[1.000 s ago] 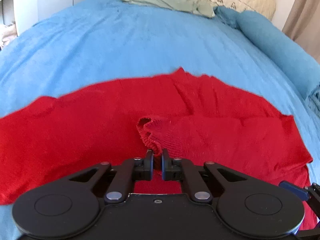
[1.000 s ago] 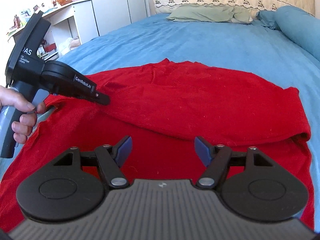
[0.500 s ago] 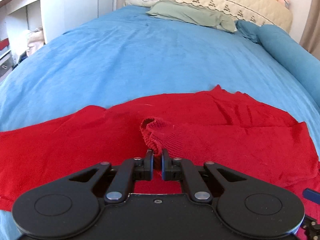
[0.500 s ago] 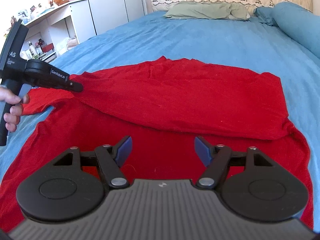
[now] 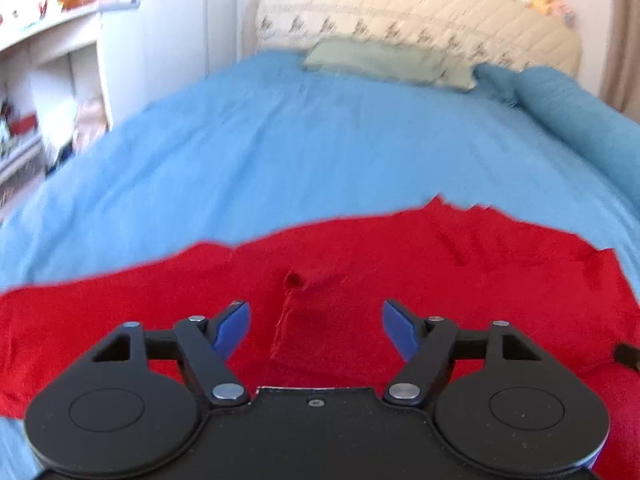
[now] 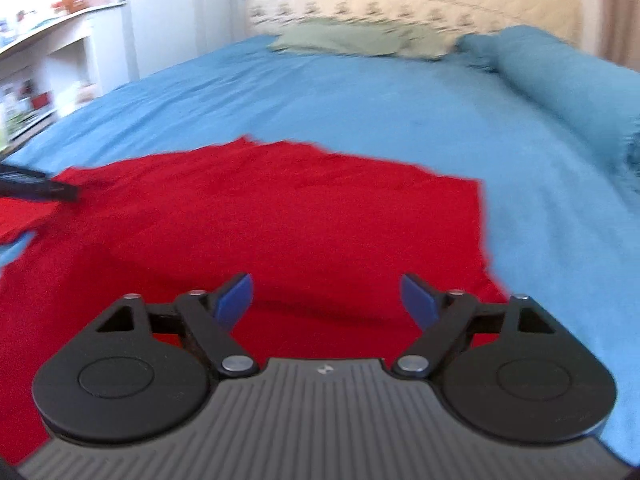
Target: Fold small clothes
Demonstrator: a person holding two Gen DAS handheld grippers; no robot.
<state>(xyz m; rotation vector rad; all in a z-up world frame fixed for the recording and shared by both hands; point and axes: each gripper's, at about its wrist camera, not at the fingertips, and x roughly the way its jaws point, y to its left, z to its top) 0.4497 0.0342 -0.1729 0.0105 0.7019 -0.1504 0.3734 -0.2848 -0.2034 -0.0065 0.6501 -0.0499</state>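
With the red garment (image 5: 400,264) spread across the near edge of the bed (image 5: 320,148), and both the left claw (image 5: 316,326) and right claw (image 6: 327,300) opening, nothing gripped, a fresh edge is best pinched before the next fold is laid.

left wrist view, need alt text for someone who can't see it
The left gripper, jaws opening and holding nothing, hovers over a red knit garment spread on a blue bedspread. A small puckered bump in the fabric sits just ahead of the blue fingertips. A green pillow lies by the quilted headboard.
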